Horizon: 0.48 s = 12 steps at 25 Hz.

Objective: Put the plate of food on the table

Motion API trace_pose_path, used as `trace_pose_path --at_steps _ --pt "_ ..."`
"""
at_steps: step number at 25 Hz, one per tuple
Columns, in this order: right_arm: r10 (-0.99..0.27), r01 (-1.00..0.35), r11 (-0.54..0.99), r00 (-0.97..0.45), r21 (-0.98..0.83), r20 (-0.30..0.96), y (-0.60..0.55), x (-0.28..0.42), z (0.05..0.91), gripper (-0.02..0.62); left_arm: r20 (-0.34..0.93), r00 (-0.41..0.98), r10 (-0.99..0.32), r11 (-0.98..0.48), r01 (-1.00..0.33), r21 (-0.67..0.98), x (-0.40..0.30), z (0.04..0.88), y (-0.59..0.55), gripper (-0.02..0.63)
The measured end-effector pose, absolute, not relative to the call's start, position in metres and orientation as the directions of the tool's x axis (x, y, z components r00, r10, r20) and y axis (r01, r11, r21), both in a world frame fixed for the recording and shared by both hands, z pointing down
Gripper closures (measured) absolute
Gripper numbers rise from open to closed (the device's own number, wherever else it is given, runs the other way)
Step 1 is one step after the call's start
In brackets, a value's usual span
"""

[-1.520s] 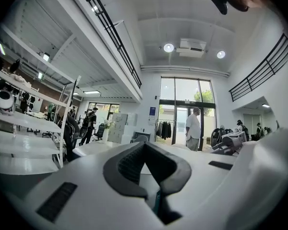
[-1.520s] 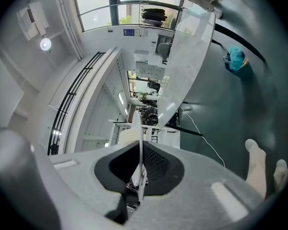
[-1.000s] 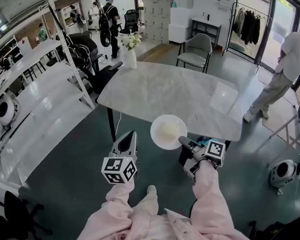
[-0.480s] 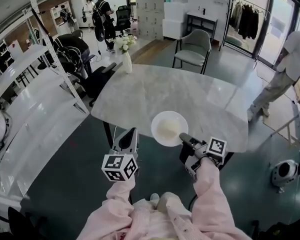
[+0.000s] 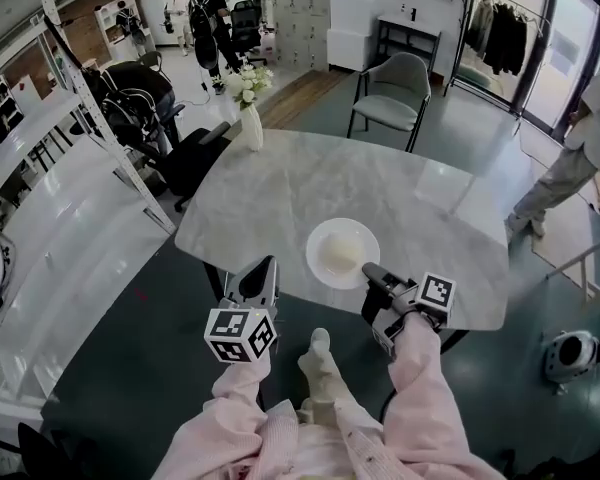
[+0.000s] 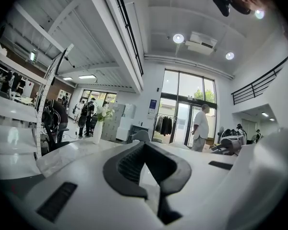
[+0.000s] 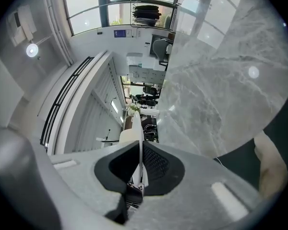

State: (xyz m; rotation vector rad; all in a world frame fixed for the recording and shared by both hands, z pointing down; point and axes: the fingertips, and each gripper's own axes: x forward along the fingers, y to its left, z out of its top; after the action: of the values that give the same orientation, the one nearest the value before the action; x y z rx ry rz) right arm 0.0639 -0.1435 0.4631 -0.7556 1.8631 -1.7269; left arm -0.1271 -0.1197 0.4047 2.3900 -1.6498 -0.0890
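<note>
The right gripper (image 7: pixel 140 150) has its fingers closed narrow on the rim of the plate (image 7: pixel 137 128). In the right gripper view the plate shows edge-on as a thin white line pinched between the dark pads. In the head view the right gripper (image 5: pixel 370 272) grips the plate (image 5: pixel 318 240) at the rim nearest the person, so the rest of the dish lies just ahead of the fingers. A pale mound of food (image 5: pixel 340 257) sits in its middle.

The plate lies over the near part of the marble bench (image 5: pixel 310 183), inside its edge. Whether it rests on the stone or hangs just above it, I cannot tell. From the right fingers the bench (image 7: pixel 221 80) spreads out ahead and to one side.

The left gripper (image 6: pixel 145 147) has its fingers drawn together with nothing between them. In the head view the left gripper (image 5: pixel 265 268) is beside the right fingers, apart from the plate and at the near edge of the bench. Pink sleeves (image 5: pixel 420 398) run back from both grippers.

Well beyond the fingers, at the far left corner of the bench, is a white vase of flowers (image 5: pixel 250 118). A grey chair (image 5: pixel 390 93) stands past the far edge, and a person in light clothes (image 5: pixel 580 158) is off to the right.
</note>
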Motion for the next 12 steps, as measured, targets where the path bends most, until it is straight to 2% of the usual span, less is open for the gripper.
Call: trace_pose_path --at_steps 12 --pt "-0.673 -0.101 0.033 -0.738 -0.994 0.052 -0.278 0.048 0.482 0.578 0.144 0.361 -0.921 -0.31 -0.906 0.289 -0.142 0.431 -0.259 0.614"
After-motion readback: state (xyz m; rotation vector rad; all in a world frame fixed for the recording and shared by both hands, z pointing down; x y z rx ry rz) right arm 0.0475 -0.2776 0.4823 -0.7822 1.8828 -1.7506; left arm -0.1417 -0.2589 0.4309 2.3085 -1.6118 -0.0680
